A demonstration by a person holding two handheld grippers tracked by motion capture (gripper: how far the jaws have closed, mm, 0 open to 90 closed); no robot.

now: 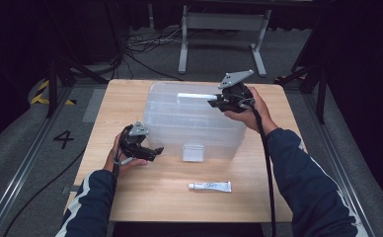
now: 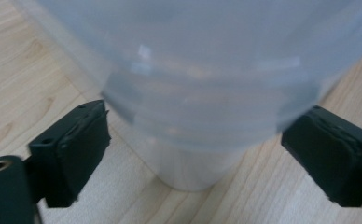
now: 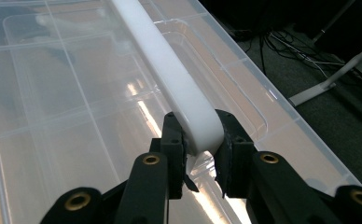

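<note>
Clear lidded bin (image 1: 194, 123) mid-counter (image 1: 145, 197). Right gripper (image 3: 200, 147) fingers (image 3: 174, 140) clamped on end of white lid handle (image 3: 170, 70); handle's long axis runs away from fingers across lid. Left gripper (image 1: 152, 152) fingers wide open, empty, straddling bin's near-left corner (image 2: 188, 140), not touching.

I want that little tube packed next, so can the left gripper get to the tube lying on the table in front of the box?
Probably yes. The left gripper has open, empty jaws beside the clear box, and only bare table lies between it and the tube.
</note>
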